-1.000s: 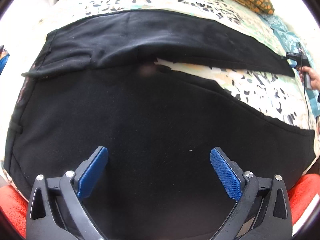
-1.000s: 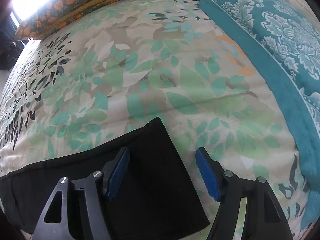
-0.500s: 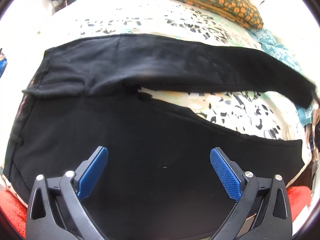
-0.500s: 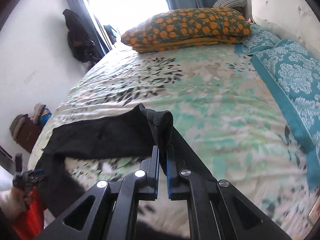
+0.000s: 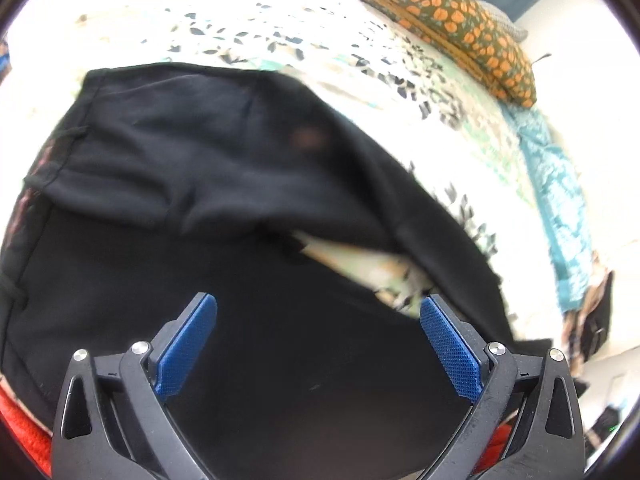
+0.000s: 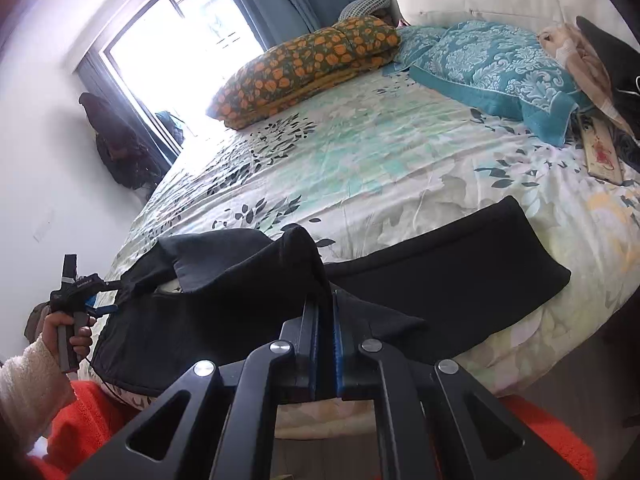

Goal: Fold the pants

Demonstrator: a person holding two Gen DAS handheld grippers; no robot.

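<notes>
Matt black knit cloth pants (image 6: pixel 460 276), smooth printed cotton-like bedsheet (image 6: pixel 360 160), matt black plastic right gripper (image 6: pixel 326 312) arms with shiny metal rivets, rough textured blue pads (image 5: pixel 450 350), fuzzy orange fabric (image 6: pixel 96 424).

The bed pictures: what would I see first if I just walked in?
First, the black pants spread across the near part of the flowery bed, with one leg lifted up, pinched in the shut right gripper. The left gripper hangs open over the wide dark part of the pants, gripping nothing. Next, the orange-flowered pillow by the bright window, and the blue pillow near the white headboard.
</notes>
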